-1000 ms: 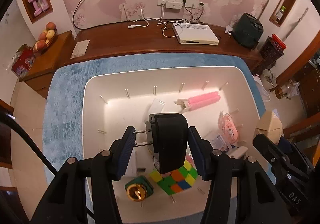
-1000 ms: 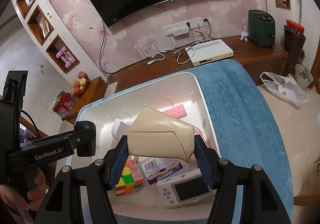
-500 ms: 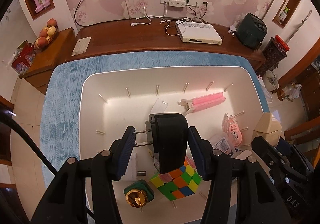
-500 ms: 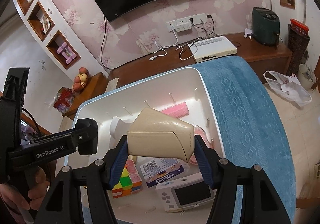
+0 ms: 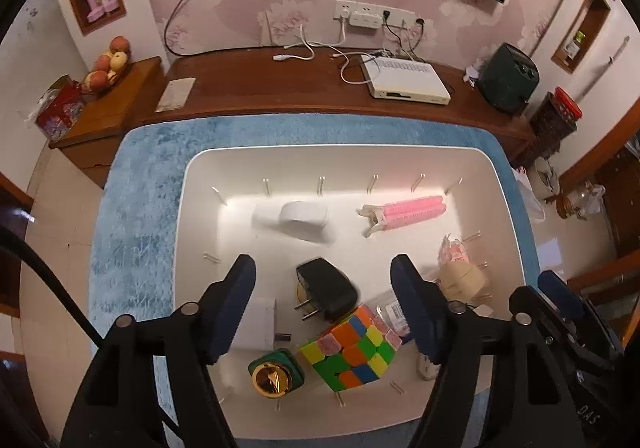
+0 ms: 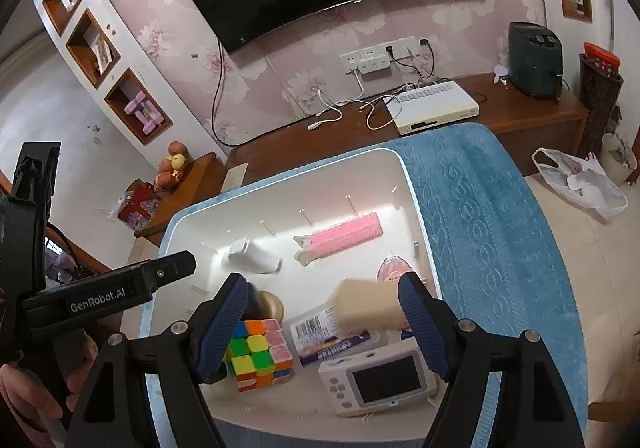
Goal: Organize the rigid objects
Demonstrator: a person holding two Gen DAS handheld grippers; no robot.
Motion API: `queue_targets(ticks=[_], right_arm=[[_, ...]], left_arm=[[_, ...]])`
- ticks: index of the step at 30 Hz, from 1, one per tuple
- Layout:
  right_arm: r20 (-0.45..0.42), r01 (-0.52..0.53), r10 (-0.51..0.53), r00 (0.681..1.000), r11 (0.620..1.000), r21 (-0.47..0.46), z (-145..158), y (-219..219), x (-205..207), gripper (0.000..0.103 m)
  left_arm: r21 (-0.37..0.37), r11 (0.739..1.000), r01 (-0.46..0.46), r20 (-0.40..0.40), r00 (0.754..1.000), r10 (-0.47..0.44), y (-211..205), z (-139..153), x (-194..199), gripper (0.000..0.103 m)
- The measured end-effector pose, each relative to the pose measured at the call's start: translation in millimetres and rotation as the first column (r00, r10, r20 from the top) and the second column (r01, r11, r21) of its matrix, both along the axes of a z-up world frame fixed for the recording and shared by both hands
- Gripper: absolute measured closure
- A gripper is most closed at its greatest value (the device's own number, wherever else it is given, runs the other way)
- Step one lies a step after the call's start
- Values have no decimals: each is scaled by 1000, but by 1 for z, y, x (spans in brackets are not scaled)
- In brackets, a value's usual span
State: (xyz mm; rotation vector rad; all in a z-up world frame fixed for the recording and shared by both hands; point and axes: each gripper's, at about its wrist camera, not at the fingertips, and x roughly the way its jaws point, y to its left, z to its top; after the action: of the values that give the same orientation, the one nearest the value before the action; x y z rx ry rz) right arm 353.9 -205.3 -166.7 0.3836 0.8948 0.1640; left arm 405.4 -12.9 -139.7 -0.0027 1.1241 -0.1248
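Observation:
A white bin (image 5: 188, 184) sits on a blue mat (image 5: 132, 188). My left gripper (image 5: 326, 306) is open above it. A black plug adapter (image 5: 326, 288) lies in the bin below the jaws, blurred. My right gripper (image 6: 322, 322) is open over the bin (image 6: 408, 172). A beige angular block (image 6: 366, 304) is blurred between its jaws, free of the pads, and also shows in the left wrist view (image 5: 464, 280). A colour cube (image 5: 352, 348) (image 6: 258, 352) lies near the bin's front.
In the bin lie a pink hair clip (image 5: 404, 210), a white cup (image 5: 302, 220), a gold-topped green bottle (image 5: 276, 372), a white charger (image 5: 256, 322), a white screen device (image 6: 380, 376), a barcode packet (image 6: 324, 336). A wooden sideboard (image 5: 260, 84) stands behind.
Both grippers have opened. The black plug adapter has dropped from the left gripper into the bin. The beige block has left the right gripper's pads and is falling into the bin.

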Motion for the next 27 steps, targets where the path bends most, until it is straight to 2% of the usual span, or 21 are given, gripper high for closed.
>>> queue_targets(ticks=[7, 17, 23, 27], right_arm=[[13, -14, 13, 1000, 1000, 10, 12, -5, -18, 22], [-5, -37, 38, 999, 999, 8, 21, -9, -62, 21], [-75, -78, 77, 994, 997, 0, 14, -4, -100, 20], [-134, -119, 113, 985, 992, -37, 9, 1, -122, 19]], left_arm=[[23, 999, -31, 3, 1000, 31, 0, 9, -21, 21], [56, 996, -72, 11, 997, 71, 5, 24, -81, 18], [71, 993, -90, -6, 996, 90, 13, 21, -124, 18], [85, 989, -118, 2, 993, 118, 21, 21, -153, 18]])
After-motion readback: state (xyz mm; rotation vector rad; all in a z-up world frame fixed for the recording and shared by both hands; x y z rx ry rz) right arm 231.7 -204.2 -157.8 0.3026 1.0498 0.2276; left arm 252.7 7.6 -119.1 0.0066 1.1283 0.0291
